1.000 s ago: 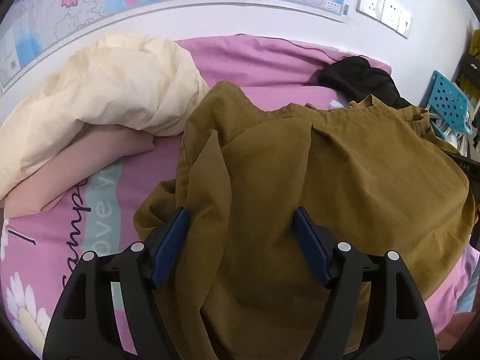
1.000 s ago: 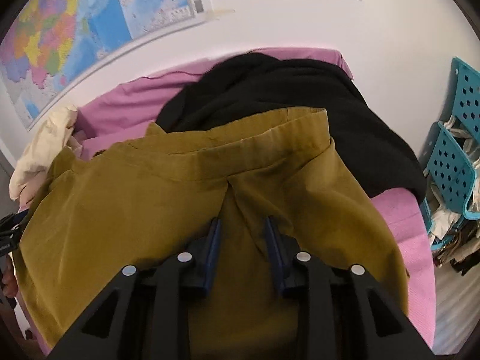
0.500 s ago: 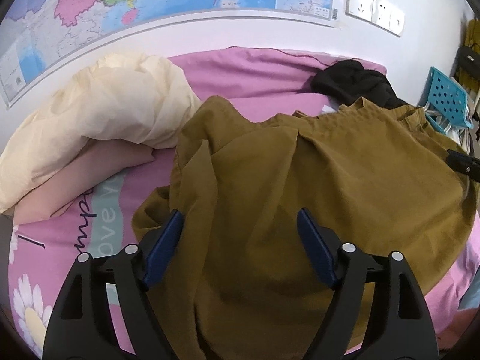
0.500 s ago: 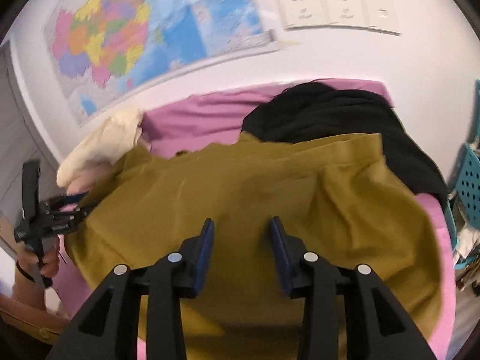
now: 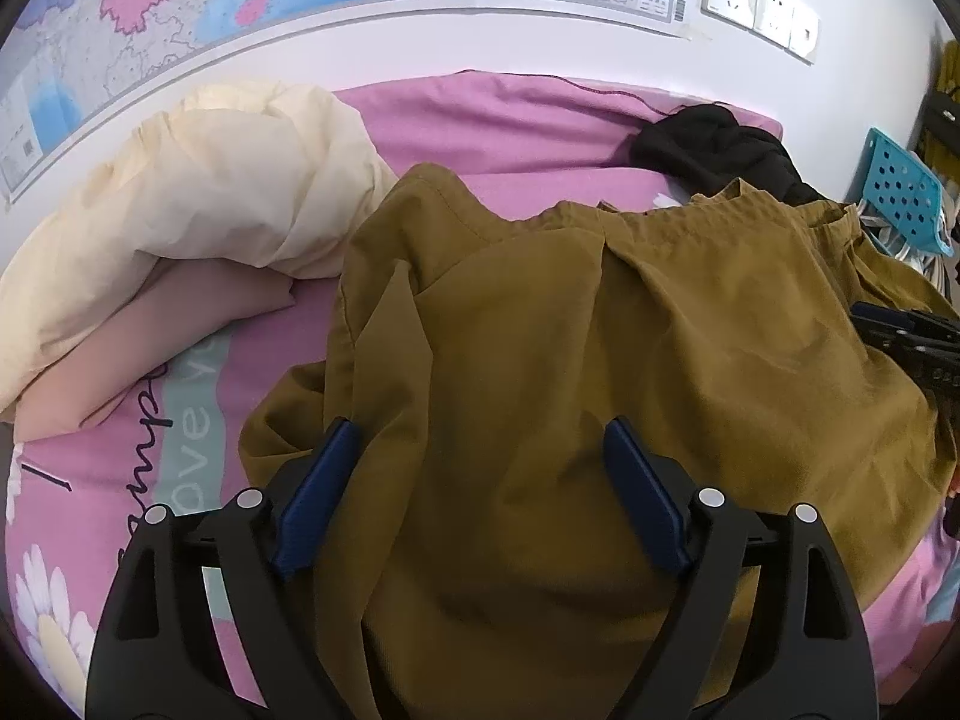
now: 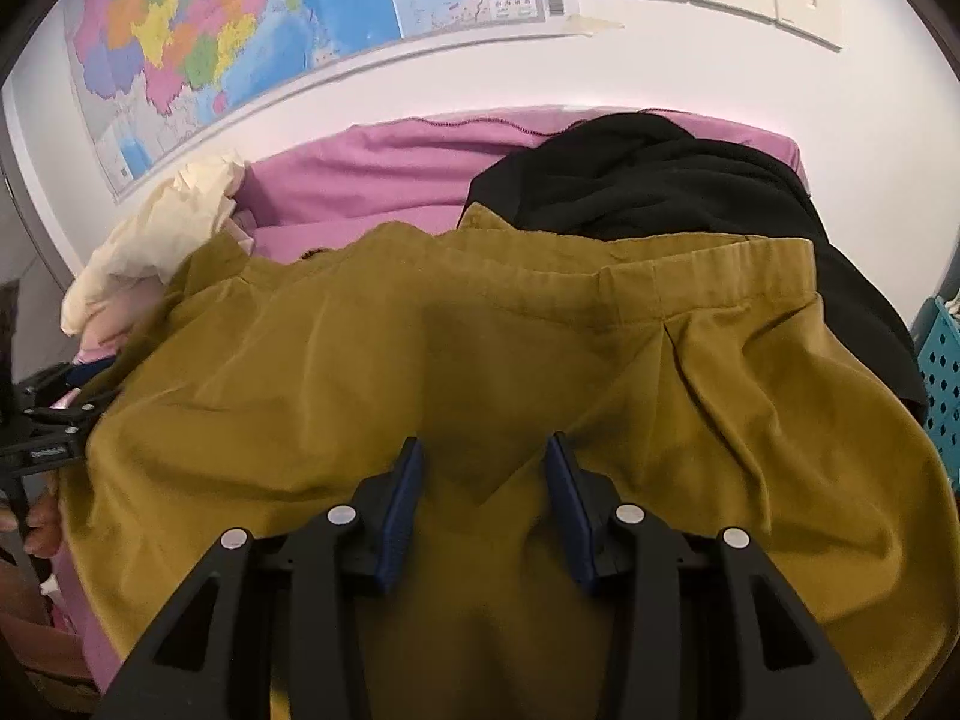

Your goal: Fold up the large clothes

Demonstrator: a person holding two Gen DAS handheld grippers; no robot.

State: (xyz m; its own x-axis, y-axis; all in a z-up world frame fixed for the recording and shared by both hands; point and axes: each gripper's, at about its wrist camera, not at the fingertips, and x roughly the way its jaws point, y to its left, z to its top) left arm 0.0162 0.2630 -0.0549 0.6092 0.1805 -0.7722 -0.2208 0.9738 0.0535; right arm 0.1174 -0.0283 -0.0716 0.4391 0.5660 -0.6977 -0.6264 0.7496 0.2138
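Opening both sets of jaws, I am hovering my left gripper [image 5: 474, 468] and right gripper [image 6: 483, 480] over the mustard garment [image 5: 630, 330], gripping nothing.

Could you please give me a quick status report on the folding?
Left gripper and right gripper opening, clear above the mustard garment. Garment rumpled on bed. Black garment touches its far edge.

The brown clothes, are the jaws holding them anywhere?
No. Both the left gripper and right gripper are opening, jaws clear above the brown garment; nothing is held.
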